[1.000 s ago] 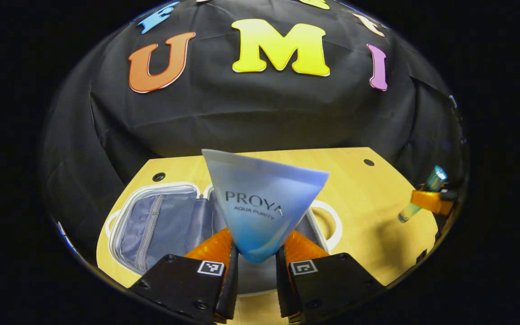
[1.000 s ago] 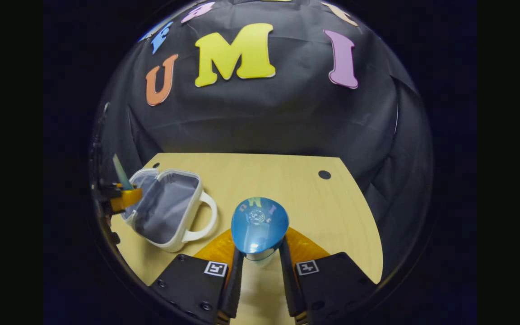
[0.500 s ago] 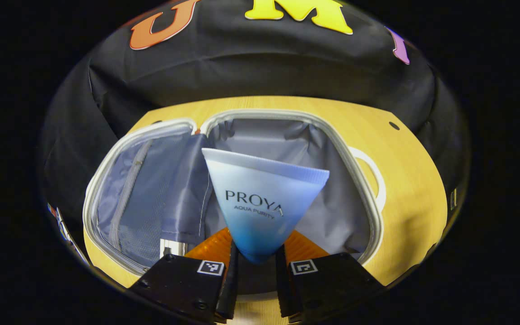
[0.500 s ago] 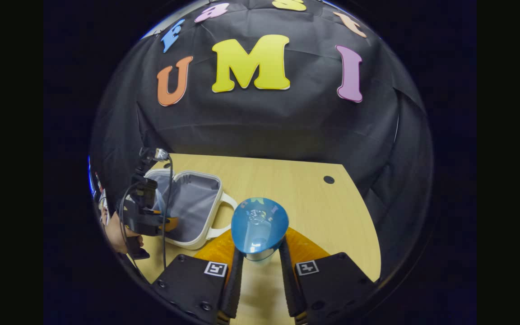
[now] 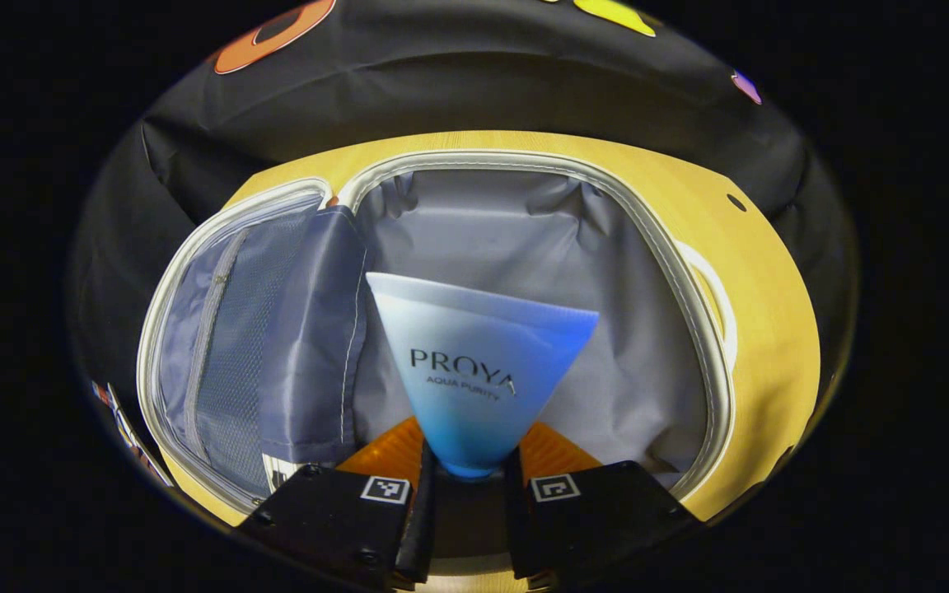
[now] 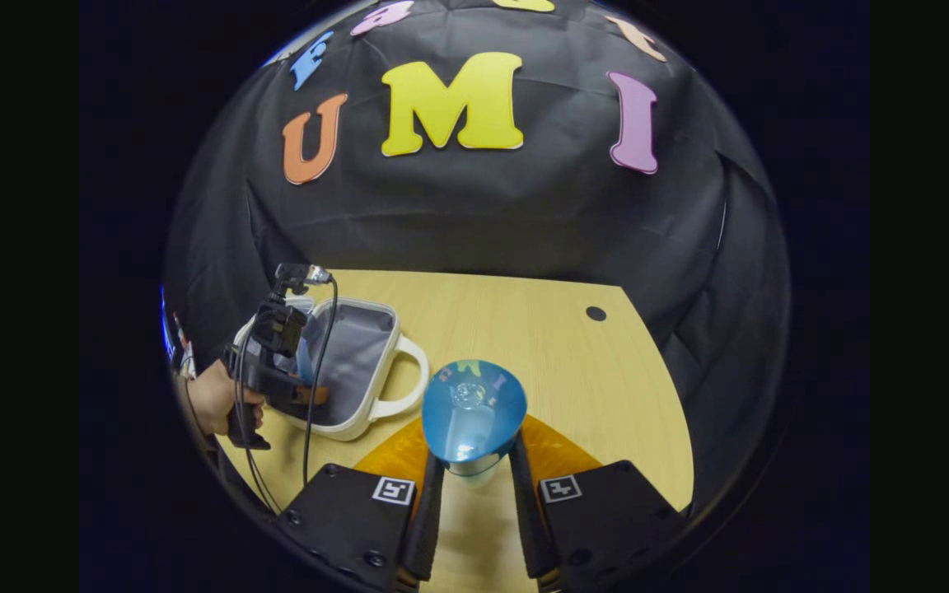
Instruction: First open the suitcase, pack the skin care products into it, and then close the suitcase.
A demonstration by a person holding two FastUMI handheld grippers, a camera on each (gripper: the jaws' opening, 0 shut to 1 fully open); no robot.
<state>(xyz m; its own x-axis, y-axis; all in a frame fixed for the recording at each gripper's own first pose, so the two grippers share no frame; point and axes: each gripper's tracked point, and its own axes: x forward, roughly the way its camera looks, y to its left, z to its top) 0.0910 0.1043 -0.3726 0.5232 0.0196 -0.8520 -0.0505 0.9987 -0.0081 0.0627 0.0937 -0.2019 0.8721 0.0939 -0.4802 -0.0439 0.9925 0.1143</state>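
Note:
The small white suitcase (image 5: 689, 280) lies open on the wooden table, its grey lining facing up. My left gripper (image 5: 468, 486) is shut on a pale blue skin care tube (image 5: 479, 371), held over the suitcase's right half with its crimped end pointing forward. In the right gripper view, my right gripper (image 6: 471, 486) is shut on a blue bottle (image 6: 473, 412) above the table, to the right of the suitcase (image 6: 376, 387). The left gripper (image 6: 277, 362) and the hand holding it hover at the suitcase there.
The suitcase's left half has a mesh zip pocket (image 5: 227, 329) and a loose grey divider flap (image 5: 314, 329). A white handle (image 5: 713, 288) sticks out on its right side. The table (image 6: 573, 371) has a cable hole (image 6: 596, 313) at the back right.
My left gripper has tipped down and moved closer over the open suitcase with the tube. The right gripper has stayed nearly still with the bottle.

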